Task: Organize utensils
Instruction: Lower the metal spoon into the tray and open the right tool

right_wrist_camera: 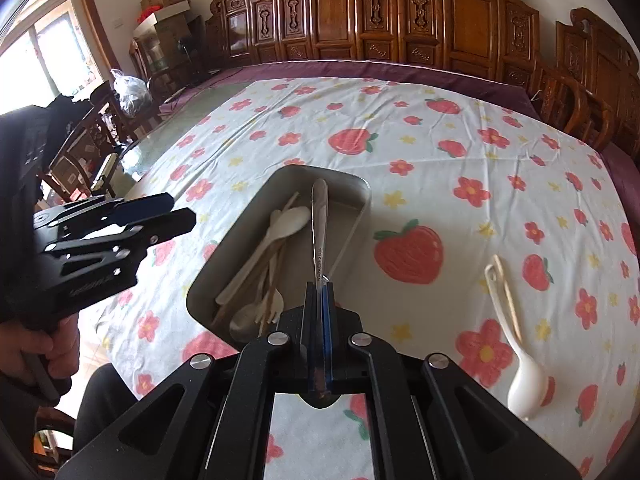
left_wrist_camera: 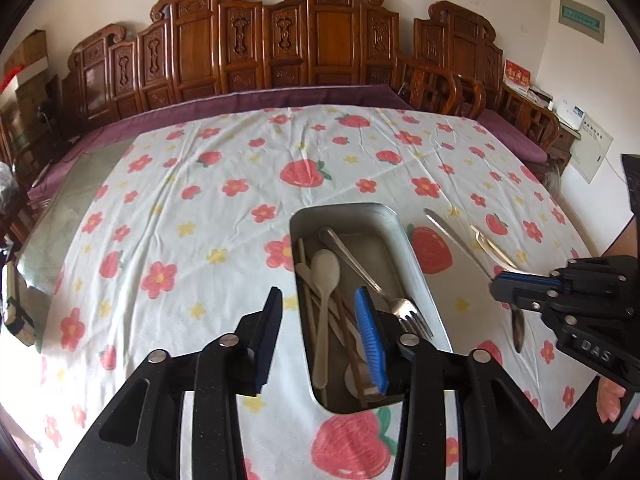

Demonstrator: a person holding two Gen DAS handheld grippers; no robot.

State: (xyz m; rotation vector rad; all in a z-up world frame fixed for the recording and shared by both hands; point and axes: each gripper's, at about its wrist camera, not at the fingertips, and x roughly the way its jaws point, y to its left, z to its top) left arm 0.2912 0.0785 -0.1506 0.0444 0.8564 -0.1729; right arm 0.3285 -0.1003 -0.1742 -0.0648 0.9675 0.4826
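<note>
Table (left_wrist_camera: 224,168): one, under a white cloth printed with strawberries and flowers; a purple border and carved wooden chairs (left_wrist_camera: 320,36) line its far edge.

Metal tray (left_wrist_camera: 416,264): one, rectangular, near the table's front edge, roughly central. It already holds one steel fork (left_wrist_camera: 404,308), tines toward the front, at least two pale plastic spoons (left_wrist_camera: 326,268), and several pale sticks that look like chopsticks; their exact number cannot be told where they overlap.

Left gripper (left_wrist_camera: 320,344): jaws apart, nothing between them, poised above the tray's near end.

Right gripper (right_wrist_camera: 318,292): jaws together, clamped on a steel utensil (right_wrist_camera: 320,216). Its long handle points forward over the tray; the working end is hidden behind the jaws, so spoon or knife cannot be told.

Loose items on the cloth, right of the tray: in the right wrist view, one white spoon (right_wrist_camera: 528,384) and one thin pale stick (right_wrist_camera: 508,292) lying just beside its handle. The left wrist view shows a steel handle (left_wrist_camera: 456,240) and a pale one (left_wrist_camera: 492,248) in that area; whether these are the same items is unclear.

Step in hand, as judged: carrying the steel utensil to the tray. The next move calls for lowering it lengthwise alongside the fork and parting the jaws, then going for the white spoon and stick.
</note>
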